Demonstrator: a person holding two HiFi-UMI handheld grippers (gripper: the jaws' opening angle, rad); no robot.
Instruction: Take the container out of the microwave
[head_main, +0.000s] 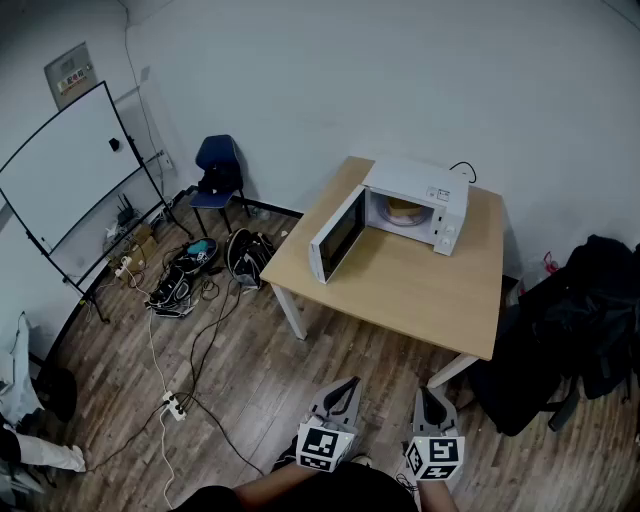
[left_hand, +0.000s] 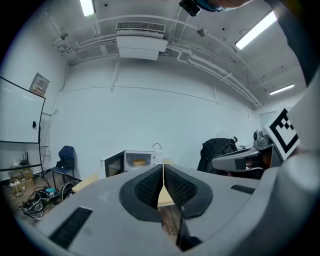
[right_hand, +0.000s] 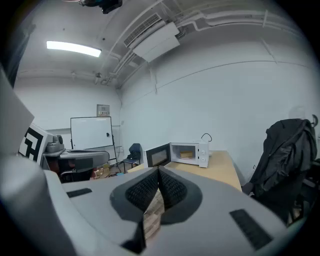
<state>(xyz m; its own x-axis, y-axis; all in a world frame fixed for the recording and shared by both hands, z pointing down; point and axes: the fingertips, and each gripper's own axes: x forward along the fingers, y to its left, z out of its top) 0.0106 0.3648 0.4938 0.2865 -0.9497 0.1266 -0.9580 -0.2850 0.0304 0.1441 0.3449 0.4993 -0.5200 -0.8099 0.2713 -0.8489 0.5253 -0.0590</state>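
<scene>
A white microwave (head_main: 415, 205) stands at the far end of a wooden table (head_main: 400, 285), its door (head_main: 335, 238) swung open to the left. Inside sits a tan container (head_main: 404, 210), also seen as the small tan container (left_hand: 139, 162) in the left gripper view and the container (right_hand: 186, 154) in the right gripper view. My left gripper (head_main: 349, 385) and right gripper (head_main: 428, 394) hang side by side at the bottom of the head view, over the floor, well short of the table. Both are shut with nothing between the jaws.
A blue chair (head_main: 219, 175), bags and a tangle of cables (head_main: 190, 270) lie on the wooden floor left of the table. A whiteboard (head_main: 70, 165) stands at far left. A dark chair draped with black clothing (head_main: 575, 330) sits right of the table.
</scene>
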